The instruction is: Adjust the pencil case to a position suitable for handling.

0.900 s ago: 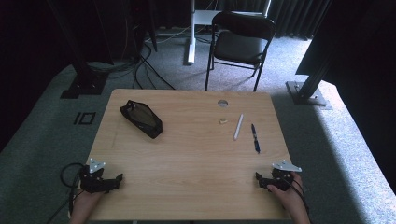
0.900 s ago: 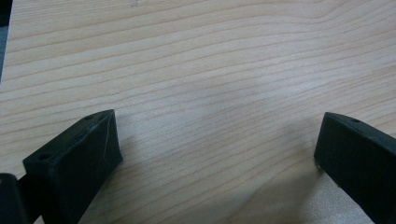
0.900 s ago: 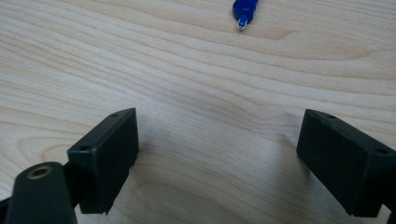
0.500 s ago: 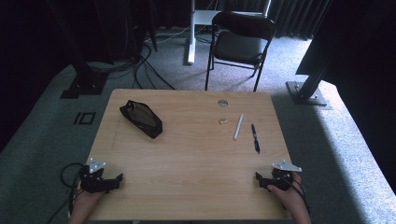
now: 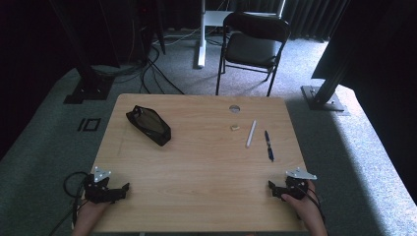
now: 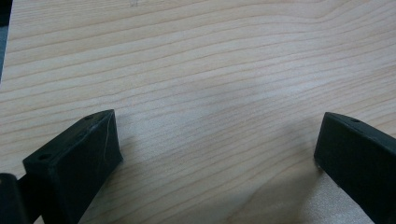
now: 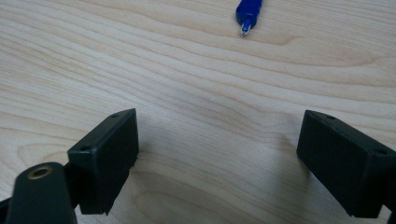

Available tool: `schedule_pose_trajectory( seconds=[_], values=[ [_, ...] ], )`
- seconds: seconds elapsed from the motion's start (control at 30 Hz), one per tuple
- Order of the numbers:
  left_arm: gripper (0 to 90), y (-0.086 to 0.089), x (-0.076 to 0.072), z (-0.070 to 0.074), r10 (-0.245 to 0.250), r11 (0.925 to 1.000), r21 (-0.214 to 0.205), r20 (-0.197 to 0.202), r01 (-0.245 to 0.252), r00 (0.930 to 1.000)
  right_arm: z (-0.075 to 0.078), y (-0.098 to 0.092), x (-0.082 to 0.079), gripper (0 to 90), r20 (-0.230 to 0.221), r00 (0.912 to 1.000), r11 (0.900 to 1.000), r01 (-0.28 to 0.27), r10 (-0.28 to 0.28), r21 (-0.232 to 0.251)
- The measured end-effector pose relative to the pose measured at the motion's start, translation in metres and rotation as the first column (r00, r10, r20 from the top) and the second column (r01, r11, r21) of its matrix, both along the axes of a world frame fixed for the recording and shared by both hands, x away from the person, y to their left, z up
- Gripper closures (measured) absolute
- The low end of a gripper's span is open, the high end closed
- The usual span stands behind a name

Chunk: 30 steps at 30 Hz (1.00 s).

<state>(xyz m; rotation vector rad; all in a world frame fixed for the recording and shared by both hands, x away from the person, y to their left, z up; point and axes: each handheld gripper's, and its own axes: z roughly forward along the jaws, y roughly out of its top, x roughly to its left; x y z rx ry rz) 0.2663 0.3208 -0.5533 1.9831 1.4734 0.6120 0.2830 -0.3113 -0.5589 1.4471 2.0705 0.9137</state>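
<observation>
On the wooden table (image 5: 206, 162) lie a black pouch (image 5: 148, 126) at the back left, and a white pen (image 5: 251, 133), a blue pen (image 5: 268, 145) and a small tan piece (image 5: 235, 128) at the back right. My left gripper (image 5: 123, 189) rests at the front left corner, open, with bare wood between its jaws (image 6: 215, 140). At the front right corner my right gripper (image 5: 273, 189) also stands open with nothing in it (image 7: 219, 144). The blue pen's tip (image 7: 247, 14) lies just ahead of the right jaws.
A round hole (image 5: 234, 108) sits near the table's back edge. Behind the table stand a black folding chair (image 5: 253, 42) and a white post (image 5: 200, 34), with cables (image 5: 147, 69) on the grey carpet. Dark stands flank both sides.
</observation>
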Motion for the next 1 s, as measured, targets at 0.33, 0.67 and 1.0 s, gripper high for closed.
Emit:
schedule_pose_trajectory(
  seconds=[0.33, 0.67, 1.0],
  values=[
    [0.6, 0.000, 0.000, 0.000, 0.000, 1.0000, 0.000, 0.000, 0.000, 1.0000, 0.005, 0.011, 0.006, 12.5, -0.007, 0.9995, 0.9995, -0.029, 0.029, -0.010],
    [0.6, 0.000, 0.000, 0.000, 0.000, 1.0000, 0.000, 0.000, 0.000, 1.0000, 0.013, 0.024, 0.012, 12.5, 0.020, 0.9989, 0.9989, -0.041, 0.042, -0.021],
    [0.6, 0.000, 0.000, 0.000, 0.000, 1.0000, 0.000, 0.000, 0.000, 1.0000, 0.018, 0.037, 0.016, 12.6, 0.046, 0.9961, 0.9972, -0.075, 0.075, 0.002]
  ],
)
